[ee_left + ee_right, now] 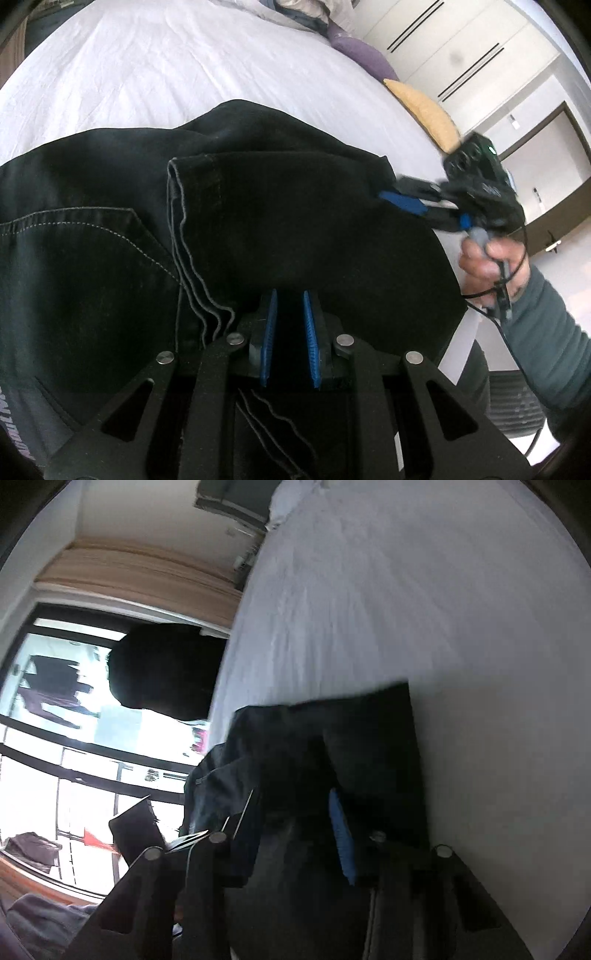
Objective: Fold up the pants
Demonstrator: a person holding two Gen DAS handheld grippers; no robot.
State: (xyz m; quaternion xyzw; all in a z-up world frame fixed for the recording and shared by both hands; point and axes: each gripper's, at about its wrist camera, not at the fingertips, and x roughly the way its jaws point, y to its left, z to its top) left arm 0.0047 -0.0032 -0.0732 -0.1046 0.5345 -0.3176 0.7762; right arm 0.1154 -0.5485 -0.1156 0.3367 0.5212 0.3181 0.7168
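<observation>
Clearly, the black pants (258,221) lie folded on the white bed sheet (166,66), and every place below is told from them; a leg end with its stacked hems (184,236) has been laid across the seat part, where a back pocket with pale stitching (92,236) shows to the left of the hems in the left wrist view. At the near edge of the pants sits the left gripper (290,306); its blue pads (271,332) stand close together with dark cloth filling the narrow gap, so it is closed on the pants. At the right edge of the pants comes the right gripper (402,201), blurred, borne by a hand (487,258) in a grey-green sleeve (546,332); its blue finger (404,203) lies against the cloth's edge. From the right wrist view, the pants (369,738) fill the space before the gripper (295,812); one blue pad (343,842) shows on the right, the other finger is lost in blur and dark fabric, so the jaws stand partly apart, and whether they pinch the cloth I cannot tell. Beyond the pants' far right corner, at the edge of the bed, rest a yellow cushion (428,110) and a purple pillow (362,55); past those stand white wardrobe doors (461,55). To the left of the pants in the right wrist view a bright window (74,720) fills the room's side.
</observation>
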